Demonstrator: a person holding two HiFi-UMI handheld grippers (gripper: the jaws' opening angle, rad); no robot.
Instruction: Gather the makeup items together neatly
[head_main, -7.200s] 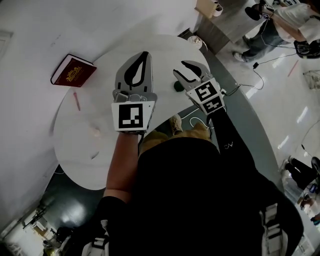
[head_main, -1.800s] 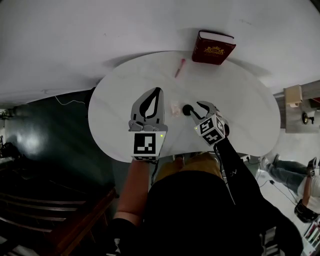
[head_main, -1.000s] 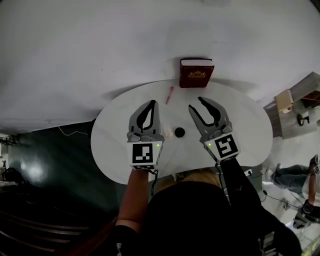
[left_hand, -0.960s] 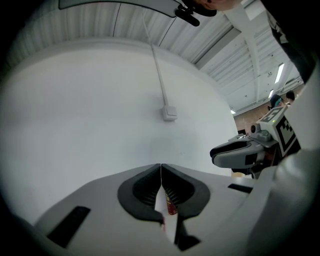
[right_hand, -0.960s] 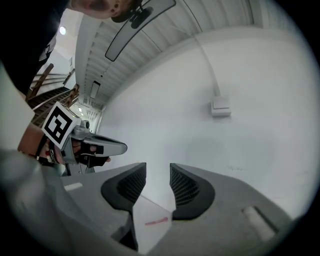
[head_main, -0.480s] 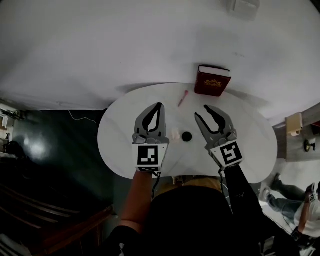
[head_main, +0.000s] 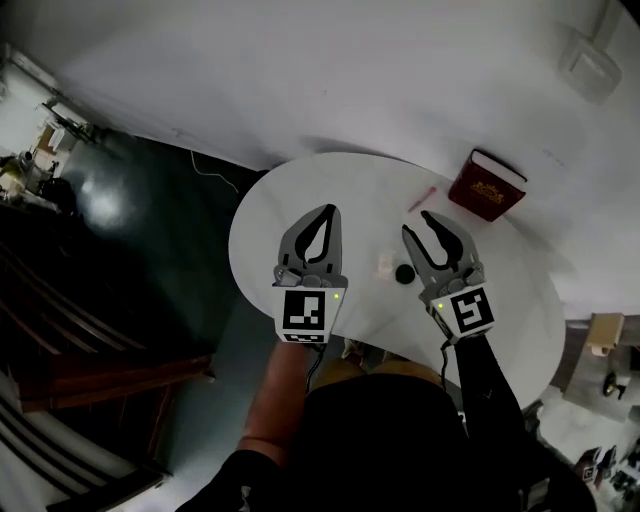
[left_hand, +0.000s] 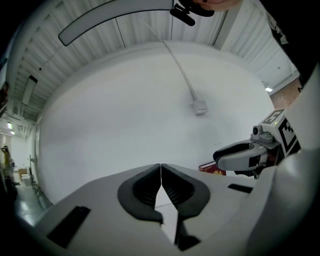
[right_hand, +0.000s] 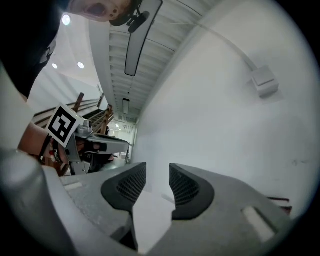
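I held my left hand-held gripper (head_main: 328, 211) with its jaws closed and nothing in them, and my right hand-held gripper (head_main: 417, 224) with its jaws apart and empty. Both pointed level across the white counter (head_main: 290, 195).

A small black round pot (head_main: 404, 273) and a pale piece (head_main: 385, 265) just beside it lay in the gap between the two, close against the inner side of the right one and back from its tips, nearer to me. A slim pink stick (head_main: 421, 198) lay ahead of the right tips, its long axis slanting away toward a red book (head_main: 487, 186) at the far edge.

I judged the right one the nearer to all three, and it would have to draw back or dip to reach the pot.

The counter was round and otherwise bare. A plain white wall (head_main: 400, 80) rose beyond it, and a dark glossy floor (head_main: 130, 200) lay off to my left.
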